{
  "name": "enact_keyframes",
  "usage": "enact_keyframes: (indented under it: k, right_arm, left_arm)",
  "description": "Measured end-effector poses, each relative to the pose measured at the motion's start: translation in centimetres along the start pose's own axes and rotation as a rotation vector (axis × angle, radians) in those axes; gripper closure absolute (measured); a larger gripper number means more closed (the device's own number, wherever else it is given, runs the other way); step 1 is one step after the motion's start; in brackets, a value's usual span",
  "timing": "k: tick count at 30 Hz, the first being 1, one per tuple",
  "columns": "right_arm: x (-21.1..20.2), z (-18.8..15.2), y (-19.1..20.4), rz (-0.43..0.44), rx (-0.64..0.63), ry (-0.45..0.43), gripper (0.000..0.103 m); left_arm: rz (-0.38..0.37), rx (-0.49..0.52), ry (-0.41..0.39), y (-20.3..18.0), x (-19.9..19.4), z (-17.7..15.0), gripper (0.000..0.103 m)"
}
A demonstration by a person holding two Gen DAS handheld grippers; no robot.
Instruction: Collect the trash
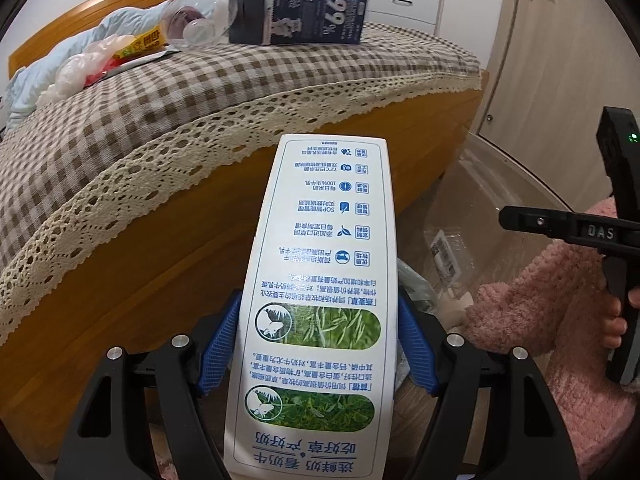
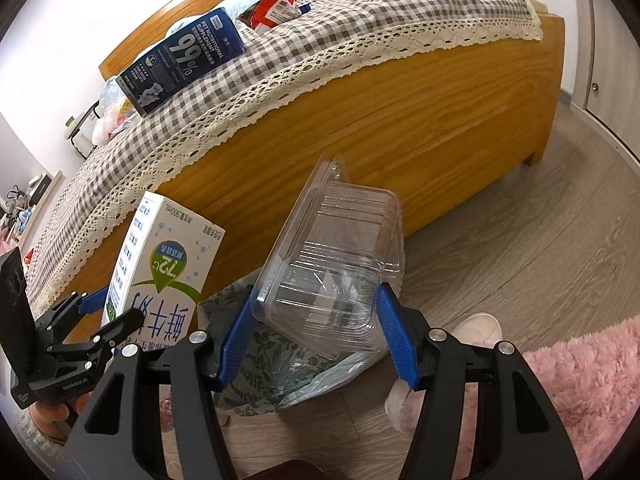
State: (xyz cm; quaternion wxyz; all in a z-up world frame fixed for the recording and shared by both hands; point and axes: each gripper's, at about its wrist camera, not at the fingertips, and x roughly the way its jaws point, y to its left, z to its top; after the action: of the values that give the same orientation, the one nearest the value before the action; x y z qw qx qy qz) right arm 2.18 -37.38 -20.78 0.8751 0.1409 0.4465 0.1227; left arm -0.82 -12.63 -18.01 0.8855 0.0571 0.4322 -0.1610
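Milk carton (image 1: 316,304) pinched in left gripper (image 1: 318,344), clear clamshell (image 2: 332,276) in right gripper (image 2: 316,344).

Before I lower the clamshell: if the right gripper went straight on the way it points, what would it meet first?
Probably the leaf-print bag under the clear clamshell the right gripper holds; depth is unclear.

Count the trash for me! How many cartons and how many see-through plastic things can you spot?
Cartons: 2, the white rectangular paper milk carton and the dark blue cardboard carton.
See-through plastic things: 2, the clear plastic clamshell box and the clear plastic cup.
Total: 4
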Motion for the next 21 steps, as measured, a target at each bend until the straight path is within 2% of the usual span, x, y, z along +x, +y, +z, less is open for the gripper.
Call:
enact_keyframes:
  k: [4,11,21]
  right_arm:
    - [-0.3,-0.2,-0.2,-0.008,0.010,-0.006,0.044]
    - [0.0,-0.3,-1.0,-0.017,0.042,0.001,0.044]
    - [0.2,0.2,-2.7,-0.028,0.117,-0.007,0.044]
  left_arm:
    - [-0.027,0.036,0.005,-0.8,-0.1,-0.1,0.033]
    - [-0.054,0.120,0.078,-2.3,2.5,0.1,0.033]
    - [-0.037,0.357,0.179,-4.9,9.3,-0.1,0.033]
